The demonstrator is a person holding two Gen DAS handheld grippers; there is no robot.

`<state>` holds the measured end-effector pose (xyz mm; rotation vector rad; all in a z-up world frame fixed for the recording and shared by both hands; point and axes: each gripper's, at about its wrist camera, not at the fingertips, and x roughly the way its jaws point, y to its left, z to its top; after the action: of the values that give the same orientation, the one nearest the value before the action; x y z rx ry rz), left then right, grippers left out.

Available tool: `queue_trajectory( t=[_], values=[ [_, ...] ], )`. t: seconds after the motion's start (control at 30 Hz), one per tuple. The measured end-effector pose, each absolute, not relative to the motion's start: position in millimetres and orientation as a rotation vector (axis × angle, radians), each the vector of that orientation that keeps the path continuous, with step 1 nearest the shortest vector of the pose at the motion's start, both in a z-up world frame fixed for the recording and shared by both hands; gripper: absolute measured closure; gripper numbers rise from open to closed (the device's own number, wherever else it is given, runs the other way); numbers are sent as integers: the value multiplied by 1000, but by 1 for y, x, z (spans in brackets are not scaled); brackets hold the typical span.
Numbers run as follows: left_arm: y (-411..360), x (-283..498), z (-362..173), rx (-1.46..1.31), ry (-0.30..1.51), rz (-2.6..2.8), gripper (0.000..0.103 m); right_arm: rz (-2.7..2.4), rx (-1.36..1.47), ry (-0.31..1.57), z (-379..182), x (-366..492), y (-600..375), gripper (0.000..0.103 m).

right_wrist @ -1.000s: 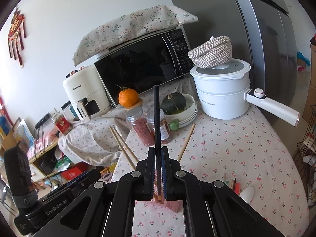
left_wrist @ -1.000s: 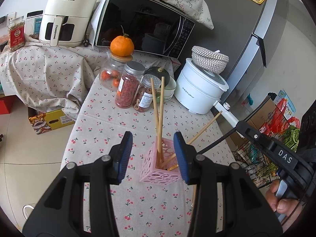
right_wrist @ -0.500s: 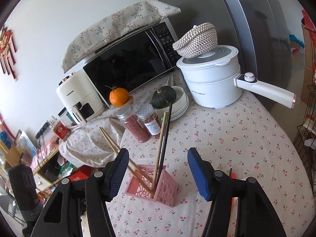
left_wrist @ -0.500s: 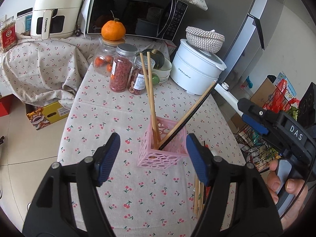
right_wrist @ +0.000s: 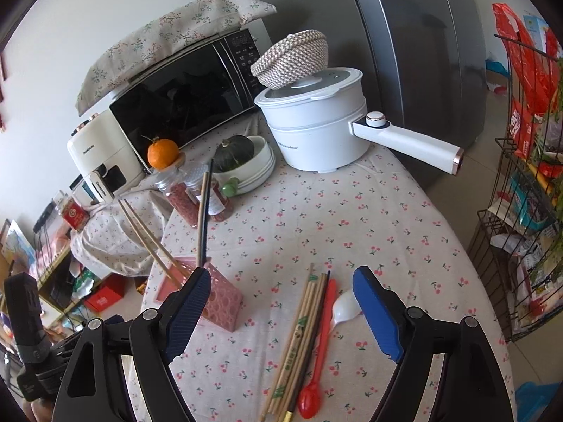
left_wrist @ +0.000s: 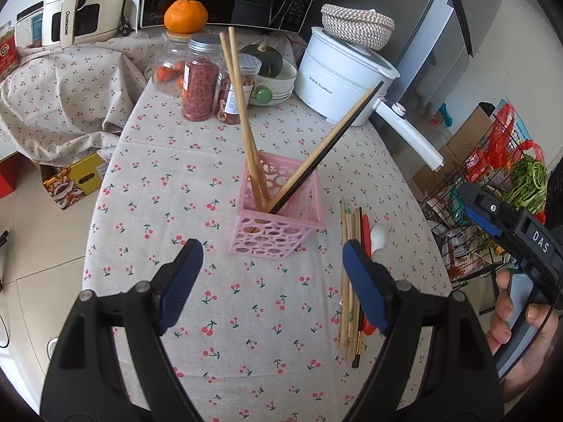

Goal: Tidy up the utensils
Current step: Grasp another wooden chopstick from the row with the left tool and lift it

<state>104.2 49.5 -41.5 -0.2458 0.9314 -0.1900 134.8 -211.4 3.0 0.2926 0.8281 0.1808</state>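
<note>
Chopsticks (left_wrist: 242,119) stand in the pink basket (left_wrist: 278,235), leaning apart with tips hidden inside; loose chopsticks (right_wrist: 299,337), a red spoon (right_wrist: 318,355) and a half-hidden white spoon (right_wrist: 343,307) lie lengthwise on the surface (left_wrist: 218,323). Left tool (left_wrist: 272,281) and right tool (right_wrist: 281,313): jaws opening, empty.

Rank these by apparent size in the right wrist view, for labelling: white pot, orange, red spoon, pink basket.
1. white pot
2. pink basket and red spoon, unsure: basket partly hidden, spoon nearer the camera
3. orange
</note>
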Motion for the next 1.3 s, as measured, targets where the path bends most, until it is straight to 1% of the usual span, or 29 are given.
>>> queue_trajectory(
  t=[0.3,0.6,0.67,0.73,0.77,0.8,0.83,0.93,1.03,1.3],
  values=[
    [-1,102,-57,-133,1010,-248,21,73,303,940,-23,127,-249,18],
    [-68,104,-85,-1,1071,-323,22,28,311,1036,-43,124,-272,18],
    [-76,110,-91,0,1070,-318,35,21,318,1043,-45,122,-278,18],
    [-81,119,-98,-8,1083,-319,63,16,322,1053,-49,121,-284,18],
    [-83,124,-102,-19,1092,-321,69,13,322,1059,-51,121,-286,18],
    [-84,129,-107,-32,1099,-321,78,10,323,1065,-52,120,-289,18],
    [-85,134,-111,-43,1103,-316,83,8,324,1070,-54,120,-291,18],
    [-86,146,-121,-73,1112,-300,91,7,330,1079,-56,119,-295,18],
    [-89,155,-126,-94,1115,-297,94,7,329,1084,-57,120,-297,18],
    [-97,171,-140,-96,1153,-229,95,17,340,1102,-63,124,-300,18]
  ],
)
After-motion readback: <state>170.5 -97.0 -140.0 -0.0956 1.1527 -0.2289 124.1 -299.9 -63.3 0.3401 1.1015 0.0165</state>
